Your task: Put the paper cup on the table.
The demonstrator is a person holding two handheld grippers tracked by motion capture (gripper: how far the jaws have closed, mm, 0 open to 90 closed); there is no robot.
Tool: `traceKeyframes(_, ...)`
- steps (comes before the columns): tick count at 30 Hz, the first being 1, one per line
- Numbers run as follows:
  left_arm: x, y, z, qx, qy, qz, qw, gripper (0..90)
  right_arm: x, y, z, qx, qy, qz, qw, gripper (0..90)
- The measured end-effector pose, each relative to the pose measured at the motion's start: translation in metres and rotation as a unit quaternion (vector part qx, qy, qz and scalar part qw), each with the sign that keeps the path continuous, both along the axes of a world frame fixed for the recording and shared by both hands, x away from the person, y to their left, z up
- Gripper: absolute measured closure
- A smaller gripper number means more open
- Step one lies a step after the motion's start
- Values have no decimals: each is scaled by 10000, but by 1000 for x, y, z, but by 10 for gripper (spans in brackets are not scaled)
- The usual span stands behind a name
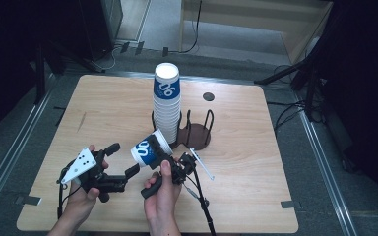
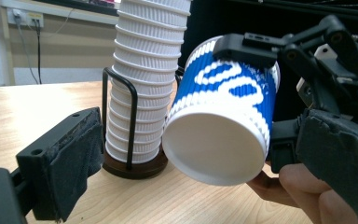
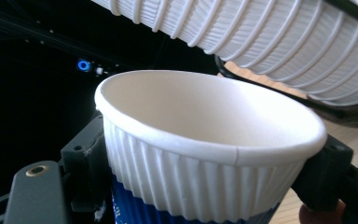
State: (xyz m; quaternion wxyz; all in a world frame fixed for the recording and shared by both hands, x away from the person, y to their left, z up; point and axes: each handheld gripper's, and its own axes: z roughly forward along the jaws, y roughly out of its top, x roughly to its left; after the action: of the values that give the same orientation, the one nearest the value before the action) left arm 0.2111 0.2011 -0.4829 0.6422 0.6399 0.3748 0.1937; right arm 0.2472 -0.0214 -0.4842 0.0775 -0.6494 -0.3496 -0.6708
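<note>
Clamped in the right gripper (image 1: 170, 158), a blue-and-white ribbed paper cup (image 1: 150, 147) hangs tilted above the wooden table (image 1: 256, 162), its base toward ten o'clock in the high view and its mouth toward the gripper's own camera. One jaw presses each side of the cup wall just below the rim. At nine o'clock from that cup, the left gripper (image 1: 123, 160) has its jaws spread wide with nothing between them; its pads (image 2: 72, 158) stand apart from the cup's white base (image 2: 214, 149). At twelve o'clock from the held cup, just beside it, a tall stack of matching cups (image 1: 167, 101) stands upright in a dark wire holder (image 1: 197, 132) near the table's middle.
</note>
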Motion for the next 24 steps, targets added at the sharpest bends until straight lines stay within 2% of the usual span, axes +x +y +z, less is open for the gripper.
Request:
traceKeyframes(6, 1, 3, 1, -97, 25, -27, 9999, 16, 0, 0, -3, -115, -125, 31, 9999, 198)
traceKeyframes(7, 1, 4, 1, -117, 36, -29, 9999, 16, -1, 1, -2, -100, -310, 27, 9995, 199)
traceKeyframes(8, 1, 4, 1, -117, 36, -29, 9999, 16, -1, 1, -2, -100, -310, 27, 9995, 199)
traceKeyframes(9, 1, 5, 1, -152, 47, -31, 9999, 16, -2, 1, -1, -204, -459, -52, 9987, 200)
traceKeyframes(10, 1, 5, 1, -152, 47, -31, 9999, 16, -2, 1, -1, -204, -459, -52, 9987, 200)
traceKeyframes(11, 1, 6, 1, -145, 43, -22, 9999, 16, -3, 1, 0, -335, -585, -186, 9976, 200)
traceKeyframes(14, 2, 8, 2, -162, 63, -22, 9998, 17, -3, 1, 1, -488, -688, -309, 9960, 200)
traceKeyframes(16, 2, 9, 2, -181, 65, -4, 9998, 16, -4, 1, 1, -685, -826, -412, 9934, 200)
traceKeyframes(20, 3, 12, 1, -167, 76, 17, 9998, 16, -5, -2, 3, -1196, -1085, -506, 9856, 200)
traceKeyframes(21, 3, 12, 1, -170, 84, 17, 9998, 16, -5, -5, 3, -1408, -1188, -553, 9813, 199)
traceKeyframes(22, 3, 12, 1, -162, 90, 29, 9998, 16, -5, -5, 3, -1408, -1188, -553, 9813, 199)
traceKeyframes(24, 4, 13, 1, -177, 102, 35, 9998, 16, -6, -8, 4, -1680, -1322, -591, 9751, 199)
